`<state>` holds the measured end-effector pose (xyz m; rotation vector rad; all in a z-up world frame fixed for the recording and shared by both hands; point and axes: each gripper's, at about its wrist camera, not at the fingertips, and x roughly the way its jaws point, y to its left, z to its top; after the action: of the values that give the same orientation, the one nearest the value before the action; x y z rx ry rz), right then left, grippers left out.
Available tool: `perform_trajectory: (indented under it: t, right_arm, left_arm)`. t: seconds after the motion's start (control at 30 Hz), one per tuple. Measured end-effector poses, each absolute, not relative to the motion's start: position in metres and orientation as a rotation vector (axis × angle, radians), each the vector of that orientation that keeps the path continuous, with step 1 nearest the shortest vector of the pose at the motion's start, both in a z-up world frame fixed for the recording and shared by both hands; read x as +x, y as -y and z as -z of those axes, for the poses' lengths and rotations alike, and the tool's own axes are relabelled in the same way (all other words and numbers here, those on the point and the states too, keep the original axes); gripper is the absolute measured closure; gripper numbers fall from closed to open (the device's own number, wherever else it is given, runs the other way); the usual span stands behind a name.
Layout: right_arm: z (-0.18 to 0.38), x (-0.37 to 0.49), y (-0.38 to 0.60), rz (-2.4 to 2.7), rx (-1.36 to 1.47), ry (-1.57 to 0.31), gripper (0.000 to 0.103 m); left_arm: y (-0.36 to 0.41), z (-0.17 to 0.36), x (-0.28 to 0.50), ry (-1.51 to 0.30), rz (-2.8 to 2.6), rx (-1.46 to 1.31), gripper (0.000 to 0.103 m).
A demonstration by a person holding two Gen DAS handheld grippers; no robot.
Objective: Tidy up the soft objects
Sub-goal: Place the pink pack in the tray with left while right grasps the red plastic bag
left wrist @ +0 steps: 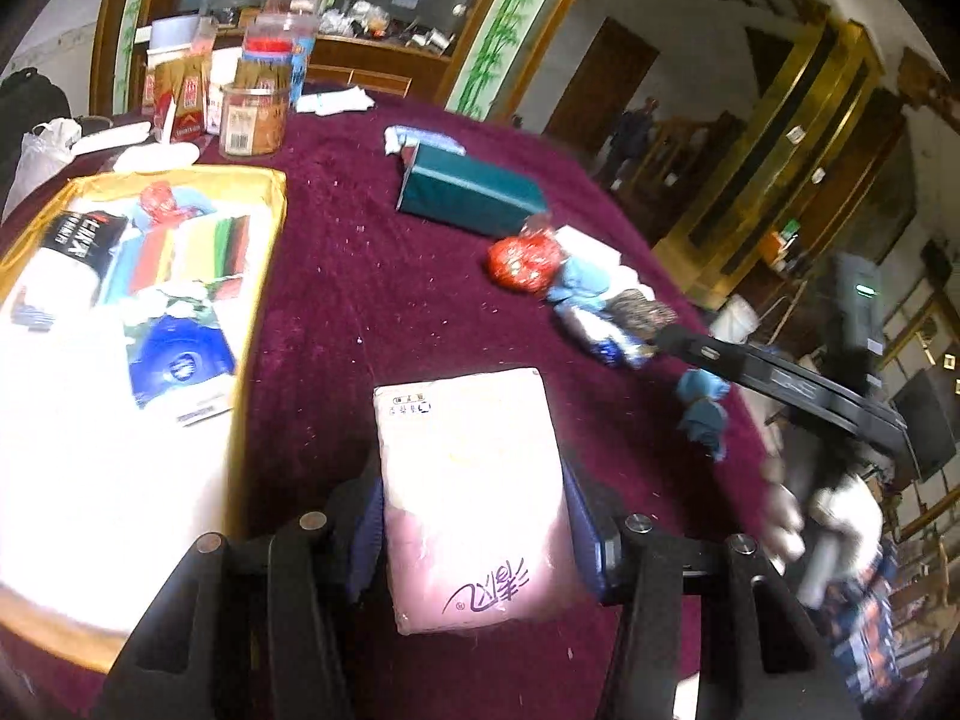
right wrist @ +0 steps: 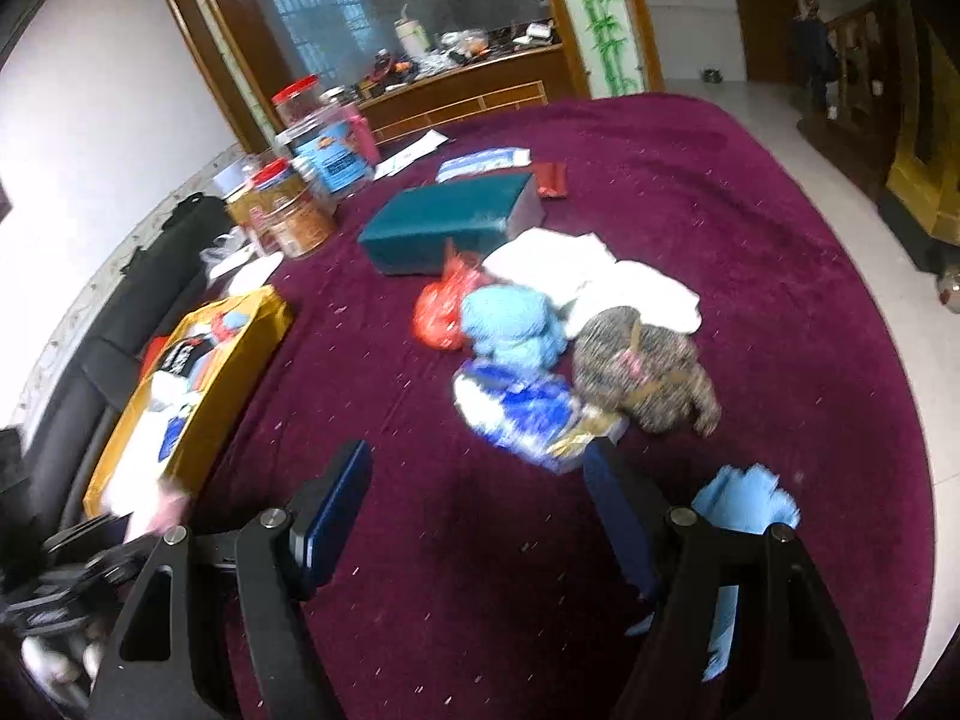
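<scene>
My left gripper (left wrist: 471,480) is shut on a soft pink-and-white tissue pack (left wrist: 462,420), with a blue pad pressed on each side, over the dark red tablecloth. To its left lies a yellow tray (left wrist: 264,252) holding packs and cloths. My right gripper (right wrist: 477,456) stands open with nothing between its fingers. Just past its right fingertip lies a blue-and-white packet (right wrist: 528,414). Behind that is a heap: a speckled brown soft thing (right wrist: 642,372), a light blue knit (right wrist: 510,324), a red bag (right wrist: 441,312) and white cloths (right wrist: 600,282). A blue cloth (right wrist: 744,504) lies by the right finger.
A teal box (right wrist: 444,222) stands behind the heap. Jars (right wrist: 300,210) and cartons crowd the far left of the round table. The table's edge (right wrist: 900,396) curves close on the right, with floor beyond. The yellow tray (right wrist: 252,348) shows at the left.
</scene>
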<state>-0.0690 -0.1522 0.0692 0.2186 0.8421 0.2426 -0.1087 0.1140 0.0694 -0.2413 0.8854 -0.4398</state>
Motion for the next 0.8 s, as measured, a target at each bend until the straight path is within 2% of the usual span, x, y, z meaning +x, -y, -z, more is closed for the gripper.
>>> perform_trajectory:
  t: [0.2,0.47,0.53,0.57,0.6,0.8]
  right_arm:
    - [-0.078,-0.046,0.145,-0.209,0.148,-0.848,0.031]
    - [-0.071,0.031,0.068,-0.208,-0.082,-0.897,0.031]
    - [-0.062,0.052,0.056,-0.166,-0.130,-0.928,0.034]
    - [-0.054,0.063,0.050,-0.144,-0.158,-0.957,0.040]
    - [-0.046,0.072,0.047,-0.124,-0.178,-0.986,0.052]
    - [-0.046,0.073,0.042,-0.088,-0.186,-0.975,0.072]
  left_arm:
    - [-0.149,-0.081,-0.125,-0.838,0.440,-0.282,0.048]
    - [-0.206,-0.085,-0.137,-0.794,0.354,-0.355,0.048]
    - [-0.228,-0.086,-0.143,-0.782,0.310,-0.373,0.048]
    - [-0.239,-0.086,-0.144,-0.777,0.285,-0.384,0.048]
    - [-0.248,-0.086,-0.145,-0.773,0.261,-0.391,0.047]
    - [-0.297,-0.078,-0.138,-0.777,0.107,-0.386,0.047]
